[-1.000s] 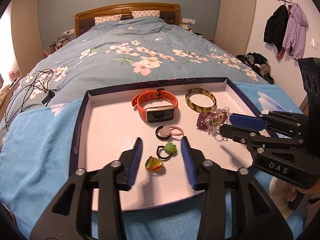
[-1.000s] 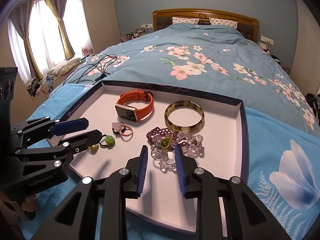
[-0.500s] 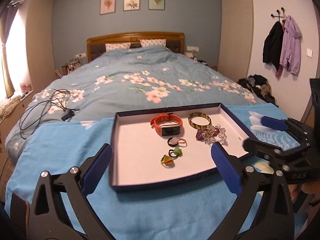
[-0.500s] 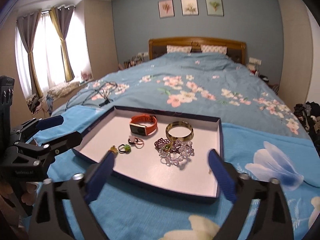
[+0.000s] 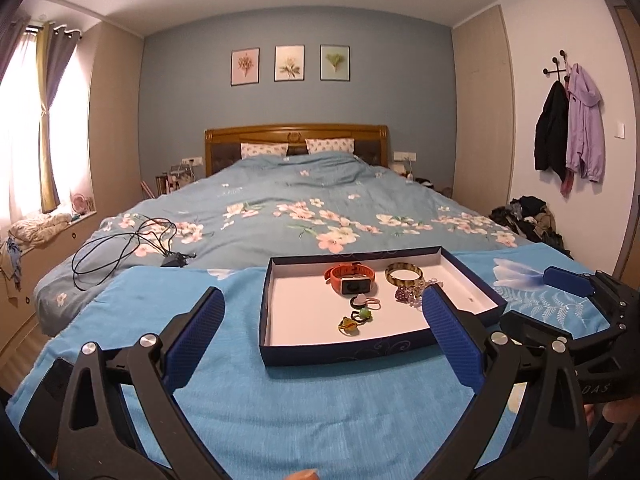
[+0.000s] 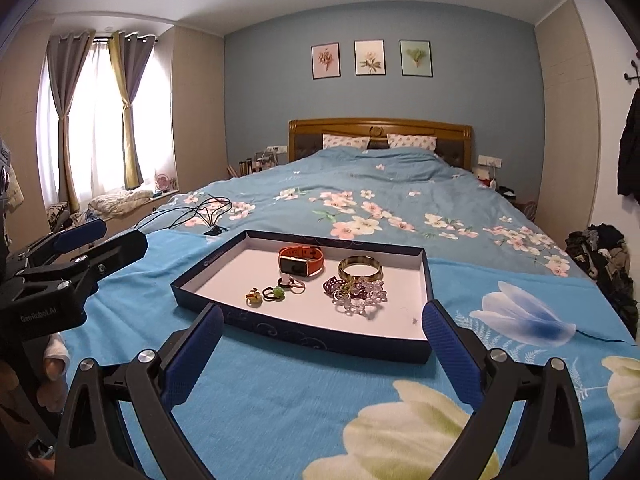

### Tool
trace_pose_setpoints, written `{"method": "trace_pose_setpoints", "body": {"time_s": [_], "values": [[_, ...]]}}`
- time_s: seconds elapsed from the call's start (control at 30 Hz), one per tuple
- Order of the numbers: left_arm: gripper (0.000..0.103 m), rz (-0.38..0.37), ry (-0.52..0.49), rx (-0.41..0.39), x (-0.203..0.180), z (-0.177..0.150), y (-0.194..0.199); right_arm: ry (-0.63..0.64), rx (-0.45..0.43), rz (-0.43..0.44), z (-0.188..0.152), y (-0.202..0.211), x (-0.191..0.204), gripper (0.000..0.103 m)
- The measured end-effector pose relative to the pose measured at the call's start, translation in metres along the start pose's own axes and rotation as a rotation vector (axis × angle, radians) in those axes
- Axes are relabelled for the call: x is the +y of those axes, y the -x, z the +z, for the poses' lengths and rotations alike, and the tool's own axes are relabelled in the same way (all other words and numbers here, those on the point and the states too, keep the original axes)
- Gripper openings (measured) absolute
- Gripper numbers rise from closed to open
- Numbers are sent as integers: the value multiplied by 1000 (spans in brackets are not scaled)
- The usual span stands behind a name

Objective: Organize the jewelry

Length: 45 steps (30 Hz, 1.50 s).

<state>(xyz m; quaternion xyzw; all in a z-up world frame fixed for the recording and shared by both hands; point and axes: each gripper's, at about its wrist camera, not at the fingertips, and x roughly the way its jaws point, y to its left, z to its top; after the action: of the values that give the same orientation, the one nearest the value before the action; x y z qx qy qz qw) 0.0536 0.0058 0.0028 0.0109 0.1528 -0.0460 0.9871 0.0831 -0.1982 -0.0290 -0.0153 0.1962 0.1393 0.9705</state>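
both the left gripper (image 5: pixel 322 330) and right gripper (image 6: pixel 322 334) hover with jaws wide apart and empty, short of the shallow navy cardboard tray (image 6: pixel 304 334), where the orange-strapped smartwatch (image 6: pixel 301 263) and rings lie sorted.

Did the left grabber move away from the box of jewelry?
Yes. The left gripper pulled back toward the person: the tray, once under its fingers, now lies ahead of them.

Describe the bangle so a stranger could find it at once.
On the bed's blue blanket sits a shallow navy tray of jewelry. At its far right lies the bangle, beside the orange watch: the only rigid, wide, greenish-gold hoop, larger than the rings.
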Motion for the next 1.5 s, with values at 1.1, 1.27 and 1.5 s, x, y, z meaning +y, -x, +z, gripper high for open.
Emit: {"method": "trace_pose_setpoints", "body": {"time_s": [1.1,1.27,1.5], "values": [[97,43,-22,-109,-12,-8,47,-27,-92,-18,-1,31,6,96],[97,49,-21,-116,-12,-8,48,-26,-92,-18,-2,34,7,96],[97,50,-23,-125,-13,-7,50,-27,-94,-17,-2,34,7,96]]}}
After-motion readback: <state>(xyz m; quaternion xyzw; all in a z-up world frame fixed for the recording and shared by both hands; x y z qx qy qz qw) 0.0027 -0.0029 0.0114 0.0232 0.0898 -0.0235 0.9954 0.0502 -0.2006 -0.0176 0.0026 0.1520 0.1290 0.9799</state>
